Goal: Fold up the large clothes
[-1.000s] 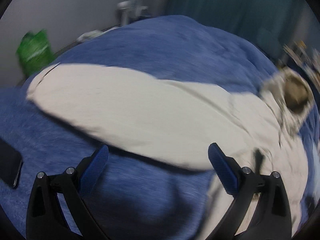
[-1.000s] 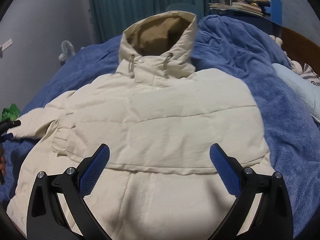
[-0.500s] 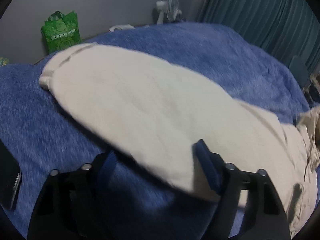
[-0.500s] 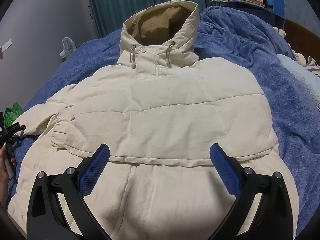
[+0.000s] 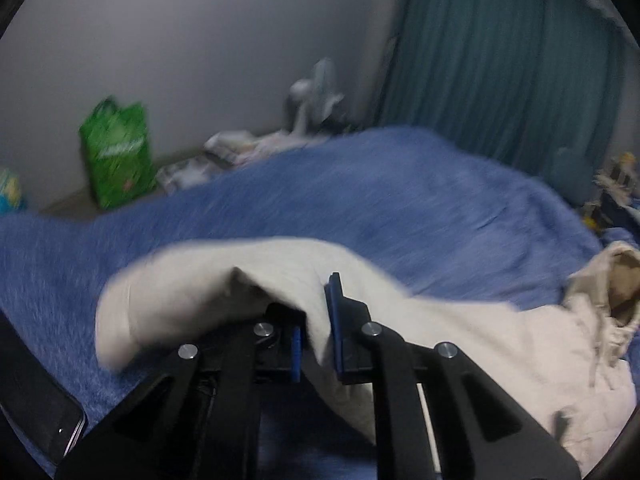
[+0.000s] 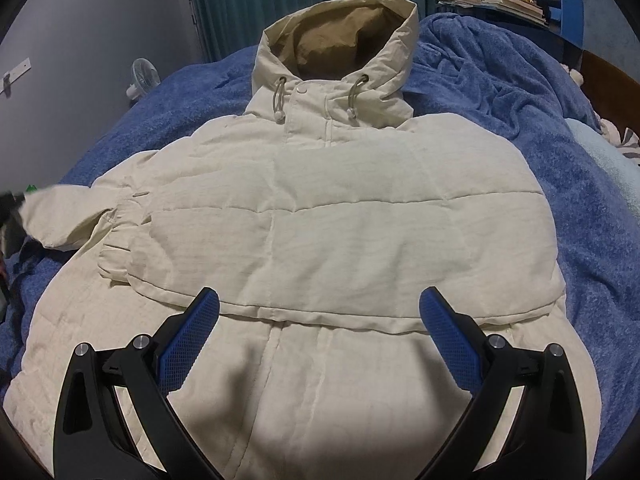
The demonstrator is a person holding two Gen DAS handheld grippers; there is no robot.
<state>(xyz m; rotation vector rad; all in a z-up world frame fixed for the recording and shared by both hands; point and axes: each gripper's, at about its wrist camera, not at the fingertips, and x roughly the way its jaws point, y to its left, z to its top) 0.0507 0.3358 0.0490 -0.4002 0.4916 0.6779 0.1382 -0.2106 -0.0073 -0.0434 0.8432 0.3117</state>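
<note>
Jacket (image 6: 340, 216) sleeve (image 5: 224, 280), pinched in the left gripper (image 5: 316, 332), runs lower right toward the body; right gripper (image 6: 320, 320) hangs spread.

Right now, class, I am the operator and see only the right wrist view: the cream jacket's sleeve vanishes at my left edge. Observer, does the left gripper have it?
Observer: Yes. The left gripper is shut on the sleeve, cloth pinched between its blue pads.
Operator: Is the sleeve flat on the blanket?
Observer: No. It drapes over the fingers, its cuff end hanging above the blue blanket.
Operator: Anything beside that gripper?
Observer: A dark phone lies on the blanket at the lower left.
</note>
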